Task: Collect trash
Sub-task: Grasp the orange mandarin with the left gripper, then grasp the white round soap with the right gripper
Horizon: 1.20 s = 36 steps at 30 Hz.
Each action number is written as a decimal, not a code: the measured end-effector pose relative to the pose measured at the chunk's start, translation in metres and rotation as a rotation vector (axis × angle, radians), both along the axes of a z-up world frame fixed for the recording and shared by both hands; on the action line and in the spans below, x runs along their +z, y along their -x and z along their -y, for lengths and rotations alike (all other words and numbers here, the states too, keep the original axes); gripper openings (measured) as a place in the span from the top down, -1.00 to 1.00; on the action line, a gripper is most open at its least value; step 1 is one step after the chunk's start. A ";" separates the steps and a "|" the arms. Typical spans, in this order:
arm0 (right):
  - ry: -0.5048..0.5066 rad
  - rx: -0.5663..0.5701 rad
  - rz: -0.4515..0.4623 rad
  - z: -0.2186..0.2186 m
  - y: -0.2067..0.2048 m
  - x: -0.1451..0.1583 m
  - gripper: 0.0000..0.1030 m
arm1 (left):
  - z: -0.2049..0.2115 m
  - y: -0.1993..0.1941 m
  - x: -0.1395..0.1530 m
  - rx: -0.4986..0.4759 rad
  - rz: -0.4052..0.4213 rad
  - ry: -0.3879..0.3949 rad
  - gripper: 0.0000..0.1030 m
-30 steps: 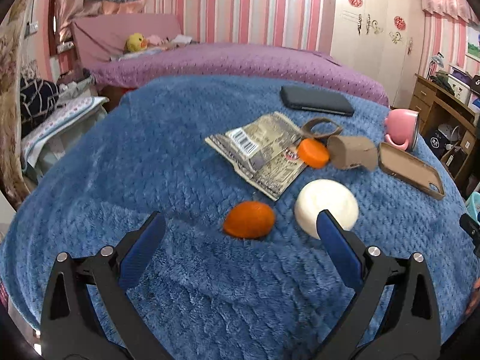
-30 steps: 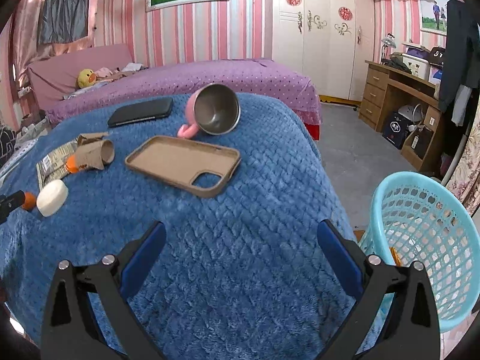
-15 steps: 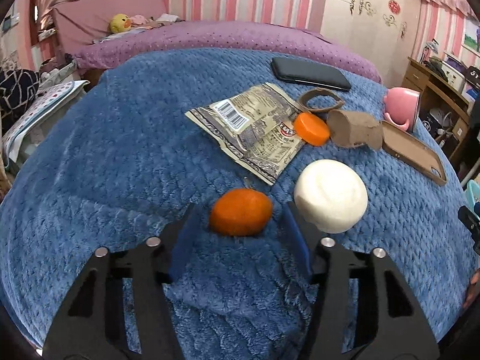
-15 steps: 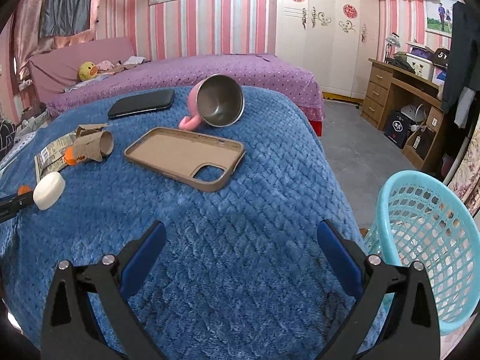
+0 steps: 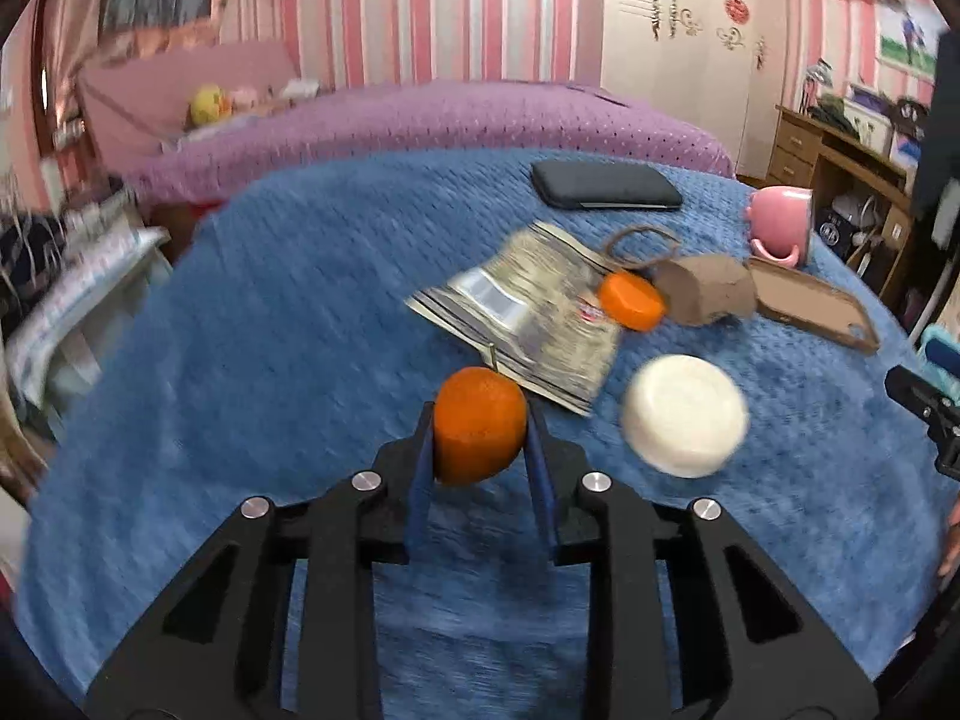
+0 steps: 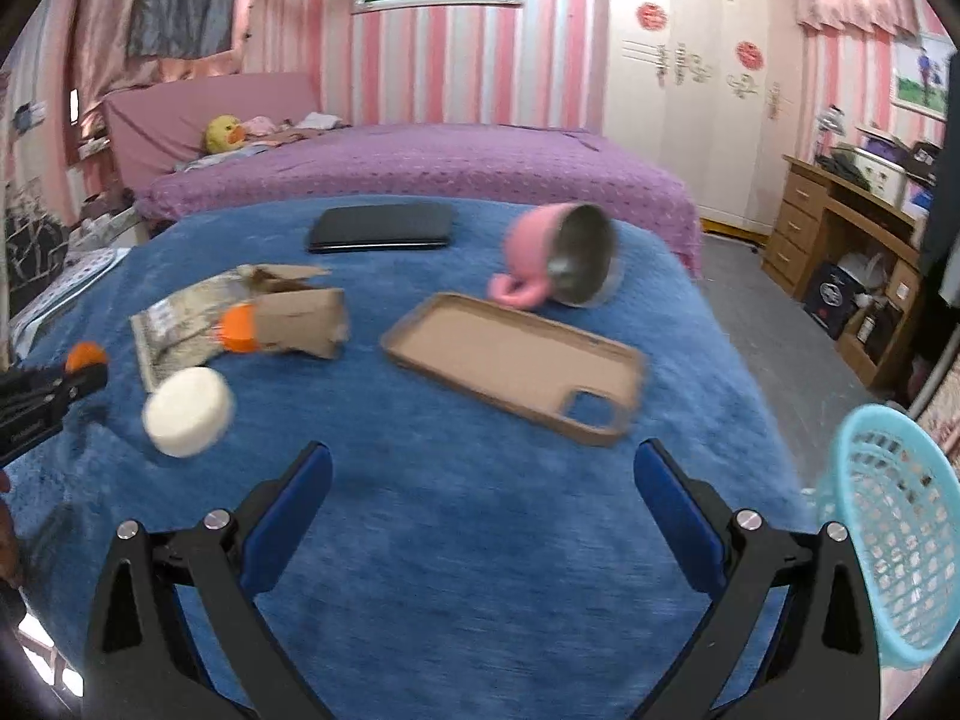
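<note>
So the left gripper (image 5: pixel 478 420) was low in the middle of its own view, jaws closing in on the orange peel (image 5: pixel 479 425), which sat right between the two blue pads. Both pads looked like they were already touching its sides, with the peel sitting on the blue blanket (image 5: pixel 270 360). Picture was a bit smeared though.

Just right of it was a white round puck thing (image 5: pixel 685 415), close but apart from the peel. Above those, toward the center, a crumpled snack wrapper (image 5: pixel 528 324) lay flat, with an orange cap (image 5: pixel 631 300) at its right edge and a cardboard tube (image 5: pixel 705 297) touching the cap. Further right was a brown phone case (image 5: pixel 810 311), and a pink mug (image 5: pixel 779 225) tipped on its side at the upper right. A dark phone (image 5: pixel 606 192) lay near the far edge of the blanket.

The right gripper (image 6: pixel 483 480) was spread wide with nothing in it, hovering over bare blanket at the bottom of its view. A light blue basket (image 6: pixel 894 540) stood at the lower right of that frame, off the bed. At the far left edge of the same view you could see the peel poking out of the left gripper's tip.
</note>
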State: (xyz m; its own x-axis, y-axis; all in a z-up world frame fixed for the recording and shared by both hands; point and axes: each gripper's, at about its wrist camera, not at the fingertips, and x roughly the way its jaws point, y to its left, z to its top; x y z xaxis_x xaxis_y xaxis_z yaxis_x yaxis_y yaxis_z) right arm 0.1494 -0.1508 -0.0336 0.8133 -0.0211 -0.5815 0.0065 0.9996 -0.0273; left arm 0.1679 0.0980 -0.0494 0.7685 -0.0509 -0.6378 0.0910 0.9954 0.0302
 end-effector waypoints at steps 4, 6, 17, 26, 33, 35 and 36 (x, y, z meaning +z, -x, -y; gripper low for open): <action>0.008 0.075 0.002 -0.047 -0.009 0.000 -0.91 | -0.030 -0.007 0.002 0.017 0.011 -0.022 0.48; 0.015 0.108 -0.012 -0.067 -0.015 -0.003 -0.91 | -0.045 -0.010 0.002 0.038 0.007 -0.021 0.48; 0.026 0.222 -0.082 -0.129 -0.040 -0.015 -0.91 | -0.070 -0.012 -0.007 0.061 0.010 0.019 0.48; 0.055 0.267 -0.158 -0.143 -0.054 -0.028 -0.43 | -0.074 -0.010 -0.009 0.082 0.013 0.027 0.49; 0.037 0.293 -0.140 -0.141 -0.049 -0.026 -0.18 | -0.076 -0.014 -0.011 0.079 -0.007 0.037 0.49; 0.025 0.291 -0.115 -0.138 -0.043 -0.022 -0.18 | -0.075 -0.014 -0.012 0.078 -0.010 0.036 0.49; 0.022 0.290 -0.110 -0.135 -0.041 -0.021 -0.18 | -0.075 -0.014 -0.012 0.078 -0.011 0.036 0.49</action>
State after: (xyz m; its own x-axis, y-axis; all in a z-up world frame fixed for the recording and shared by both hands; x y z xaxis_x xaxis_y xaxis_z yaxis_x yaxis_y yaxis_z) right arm 0.1904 -0.0156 -0.0544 0.7193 0.1894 -0.6684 -0.2832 0.9585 -0.0332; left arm 0.1820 0.1729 -0.0614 0.7643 -0.0140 -0.6448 0.0131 0.9999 -0.0061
